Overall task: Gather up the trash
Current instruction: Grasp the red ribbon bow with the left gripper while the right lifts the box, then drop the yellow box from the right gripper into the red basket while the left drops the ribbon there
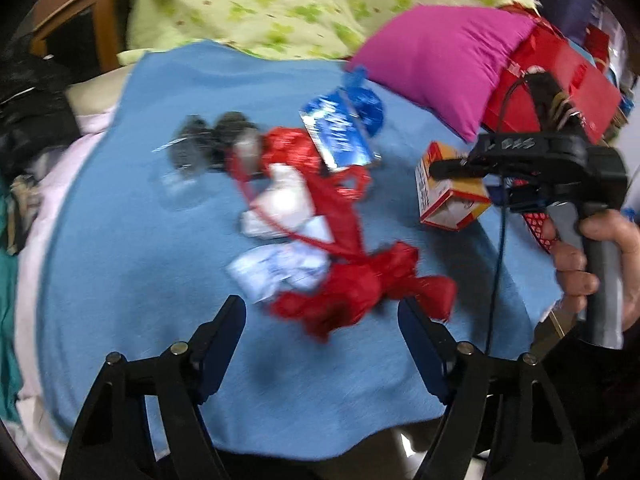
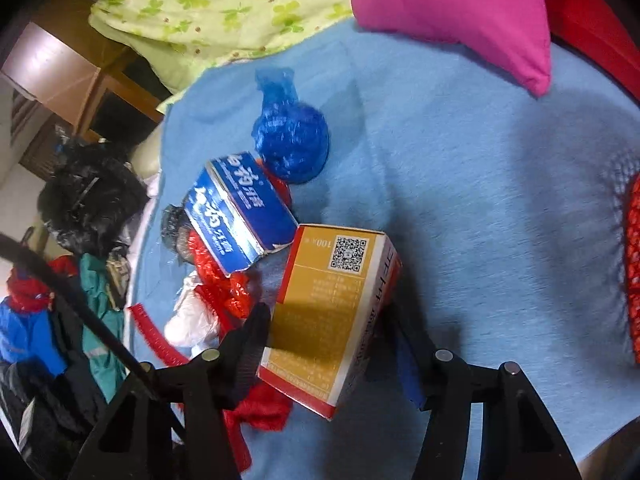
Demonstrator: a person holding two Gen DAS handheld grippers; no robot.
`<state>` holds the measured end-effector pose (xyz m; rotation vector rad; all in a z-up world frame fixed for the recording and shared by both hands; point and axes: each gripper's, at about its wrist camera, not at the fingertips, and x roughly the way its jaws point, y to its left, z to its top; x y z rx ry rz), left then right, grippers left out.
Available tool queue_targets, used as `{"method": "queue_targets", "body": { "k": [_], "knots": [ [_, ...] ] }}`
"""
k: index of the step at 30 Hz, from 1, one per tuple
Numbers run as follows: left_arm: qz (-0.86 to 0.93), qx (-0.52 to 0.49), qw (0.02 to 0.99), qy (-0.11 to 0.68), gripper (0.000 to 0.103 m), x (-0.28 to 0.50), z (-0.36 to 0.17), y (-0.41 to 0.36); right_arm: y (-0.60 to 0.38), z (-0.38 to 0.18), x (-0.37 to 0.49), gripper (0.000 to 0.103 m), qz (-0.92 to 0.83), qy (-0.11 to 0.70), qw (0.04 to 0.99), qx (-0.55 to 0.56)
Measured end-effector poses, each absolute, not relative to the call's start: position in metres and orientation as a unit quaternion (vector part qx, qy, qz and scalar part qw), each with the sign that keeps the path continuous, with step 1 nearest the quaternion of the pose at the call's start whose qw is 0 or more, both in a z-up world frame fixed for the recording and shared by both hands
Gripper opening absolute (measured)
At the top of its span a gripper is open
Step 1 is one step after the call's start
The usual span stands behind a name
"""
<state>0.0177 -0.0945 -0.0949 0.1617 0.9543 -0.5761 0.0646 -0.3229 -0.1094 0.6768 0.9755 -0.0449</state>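
Trash lies on a blue cloth [image 1: 140, 240]: a red plastic bag [image 1: 360, 284], white wrappers [image 1: 280, 204], a blue carton [image 1: 336, 136], a knotted blue bag [image 1: 368, 108] and dark plastic pieces [image 1: 208, 140]. My left gripper [image 1: 320, 320] is open just short of the red bag. My right gripper [image 2: 324, 328] is shut on a yellow and red box [image 2: 332, 308]; the box also shows in the left wrist view [image 1: 448, 196], with the right gripper [image 1: 444, 168] holding it. The blue carton [image 2: 240, 216] and blue bag [image 2: 292, 144] lie beyond the box.
A magenta pillow [image 1: 440, 60] and a green patterned quilt [image 1: 280, 0] lie at the back. A red box [image 1: 560, 80] stands at the right. A black bag [image 2: 92, 200] and clothes [image 2: 40, 320] sit left of the cloth. A red net [image 2: 632, 264] lies at the right edge.
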Motion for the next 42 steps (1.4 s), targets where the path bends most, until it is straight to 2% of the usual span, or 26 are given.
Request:
{"method": "queue_targets", "body": {
  "k": [4, 5, 6, 7, 8, 10, 12, 20, 27, 34, 40, 42],
  "knots": [
    [-0.281, 0.083, 0.832, 0.47, 0.079, 0.032, -0.112, -0.12, -0.334, -0.09, 0.046, 0.062, -0.004, 0.43, 0.849, 0.306],
    [-0.276, 0.083, 0.83, 0.478, 0.076, 0.035, -0.117, -0.124, -0.335, -0.084, 0.041, 0.062, 0.001, 0.421, 0.856, 0.301],
    [-0.272, 0.083, 0.827, 0.485, 0.063, 0.038, -0.122, -0.128, -0.338, -0.077, 0.035, 0.062, 0.007, 0.408, 0.864, 0.296],
    [-0.275, 0.078, 0.82, 0.496, 0.056, 0.041, -0.127, -0.132, -0.339, -0.072, 0.03, 0.062, 0.01, 0.398, 0.869, 0.292],
    [-0.28, 0.072, 0.813, 0.506, 0.051, 0.042, -0.13, -0.134, -0.34, -0.068, 0.027, 0.062, 0.011, 0.391, 0.874, 0.289],
    [-0.27, 0.065, 0.812, 0.513, 0.048, 0.042, -0.136, -0.137, -0.343, -0.059, 0.018, 0.062, 0.015, 0.369, 0.886, 0.282],
    [-0.266, 0.066, 0.815, 0.51, 0.035, 0.039, -0.134, -0.14, -0.348, -0.049, 0.007, 0.062, 0.019, 0.344, 0.898, 0.275],
    [-0.299, 0.051, 0.823, 0.48, 0.032, 0.008, -0.105, -0.162, -0.361, -0.002, -0.05, 0.062, 0.025, 0.22, 0.944, 0.245],
    [-0.358, 0.087, 0.845, 0.387, 0.032, -0.027, -0.033, -0.198, -0.399, 0.024, -0.109, 0.062, -0.01, 0.128, 0.958, 0.255],
    [-0.423, 0.112, 0.835, 0.335, 0.033, -0.031, 0.03, -0.27, -0.463, 0.016, -0.16, 0.063, -0.067, 0.09, 0.942, 0.316],
    [-0.465, 0.132, 0.811, 0.328, 0.034, -0.041, 0.042, -0.348, -0.511, -0.005, -0.187, 0.064, -0.105, 0.094, 0.915, 0.378],
    [-0.472, 0.139, 0.804, 0.334, 0.038, -0.042, 0.04, -0.366, -0.523, -0.013, -0.189, 0.065, -0.116, 0.107, 0.905, 0.396]
  ]
}}
